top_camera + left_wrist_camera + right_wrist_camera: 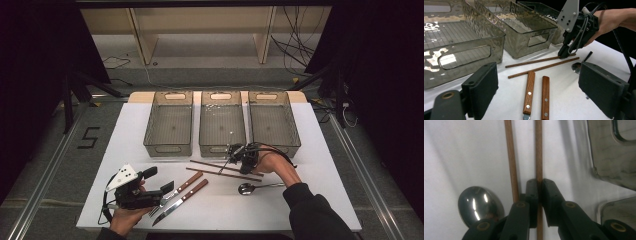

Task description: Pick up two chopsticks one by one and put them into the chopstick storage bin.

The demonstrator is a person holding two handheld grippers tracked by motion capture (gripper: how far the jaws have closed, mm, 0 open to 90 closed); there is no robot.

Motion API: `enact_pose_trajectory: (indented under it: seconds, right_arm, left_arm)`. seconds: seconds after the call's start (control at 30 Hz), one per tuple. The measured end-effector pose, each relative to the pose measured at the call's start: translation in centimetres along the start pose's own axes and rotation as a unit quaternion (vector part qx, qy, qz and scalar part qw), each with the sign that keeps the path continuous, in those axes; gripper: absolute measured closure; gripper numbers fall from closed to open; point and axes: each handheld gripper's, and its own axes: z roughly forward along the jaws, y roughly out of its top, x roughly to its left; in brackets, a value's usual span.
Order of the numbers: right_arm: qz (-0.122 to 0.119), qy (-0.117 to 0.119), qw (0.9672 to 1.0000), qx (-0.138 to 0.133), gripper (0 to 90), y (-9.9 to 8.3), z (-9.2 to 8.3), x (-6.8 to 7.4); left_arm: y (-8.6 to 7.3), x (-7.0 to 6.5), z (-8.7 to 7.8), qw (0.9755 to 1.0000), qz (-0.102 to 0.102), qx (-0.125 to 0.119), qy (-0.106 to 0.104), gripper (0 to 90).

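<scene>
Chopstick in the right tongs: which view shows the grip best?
The right gripper view: the right tongs close on one chopstick from both sides, pads pressing its shaft. The left gripper view shows the same chopstick from the side, tips hiding the contact. The high view shows it small, partly under the hand.

Bench (125, 130): white top, level. Three clear ribbed bins (169, 123) stand side by side along its far part, just beyond the right hand-held gripper (231, 161). Two wooden chopsticks (220, 174) lie nearly parallel on the top; the farther one sits between that hand-held gripper's closed pads, the nearer one just beside them. A metal spoon (246, 188) lies close by, on the person's side of it. A wooden-handled fork (176, 192) and a wooden-handled knife (187, 195) lie side by side directly ahead of the left hand-held gripper (159, 182).
</scene>
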Motion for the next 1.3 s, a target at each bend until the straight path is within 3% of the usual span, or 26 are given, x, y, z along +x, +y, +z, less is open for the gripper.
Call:
enact_pose_trajectory:
  seconds: [0.1, 0.4, 0.6, 0.73, 0.77, 0.8, 0.9, 1.0, 1.17, 1.23, 1.27, 1.3]
  right_arm:
    - [-0.010, -0.006, 0.9999, 0.001, 84.1, 0.1, 0.0, 0.1]
    - [-0.009, -0.014, 0.9998, -0.008, 85.0, -0.2, -0.5, 0.4]
    - [-0.012, -0.016, 0.9985, -0.051, 85.0, -1.0, -2.1, 0.9]
    - [-0.005, -0.012, 0.9947, -0.102, 85.0, -1.9, -3.4, 1.9]
    - [-0.005, -0.012, 0.9947, -0.102, 85.0, -1.9, -3.4, 1.9]
    - [0.021, -0.012, 0.9905, -0.136, 85.0, -2.3, -4.0, 2.7]
    - [0.054, -0.009, 0.9801, -0.191, 85.0, -3.0, -4.9, 3.5]
    - [0.091, -0.010, 0.9673, -0.236, 85.0, -3.5, -5.2, 4.2]
    - [0.120, -0.018, 0.9486, -0.292, 85.0, -3.8, -5.4, 5.9]
    - [0.127, -0.018, 0.9410, -0.313, 85.0, -3.7, -5.5, 6.4]
    - [0.135, -0.014, 0.9362, -0.324, 84.9, -3.6, -5.5, 6.7]
    - [0.136, -0.013, 0.9338, -0.331, 84.9, -3.6, -5.5, 7.0]
  left_arm:
    - [0.0, 0.0, 0.0, 1.0000, 0.000, -0.001, 0.000, 15.6]
    - [0.0, 0.0, 0.0, 1.0000, 0.000, 0.001, 0.001, 15.7]
    - [0.0, 0.1, 0.0, 1.0000, -0.002, 0.004, 0.002, 15.6]
    - [0.0, 0.1, 0.0, 0.9999, -0.007, 0.006, 0.004, 15.6]
    - [0.0, 0.1, 0.0, 0.9999, -0.007, 0.006, 0.004, 15.6]
    - [0.1, 0.1, 0.1, 0.9999, -0.011, 0.006, 0.004, 15.6]
    - [0.7, -0.2, 0.5, 0.9995, -0.031, 0.006, 0.003, 15.8]
    - [1.3, -0.9, 1.3, 0.9994, -0.032, 0.015, -0.004, 15.8]
    - [2.6, -1.7, 3.0, 0.9987, -0.042, 0.021, -0.020, 16.9]
    - [3.4, -2.4, 4.6, 0.9982, -0.039, 0.035, -0.028, 17.4]
    - [3.4, -2.4, 4.6, 0.9982, -0.039, 0.035, -0.028, 17.8]
    - [3.9, -2.7, 5.5, 0.9982, -0.036, 0.042, -0.024, 18.1]
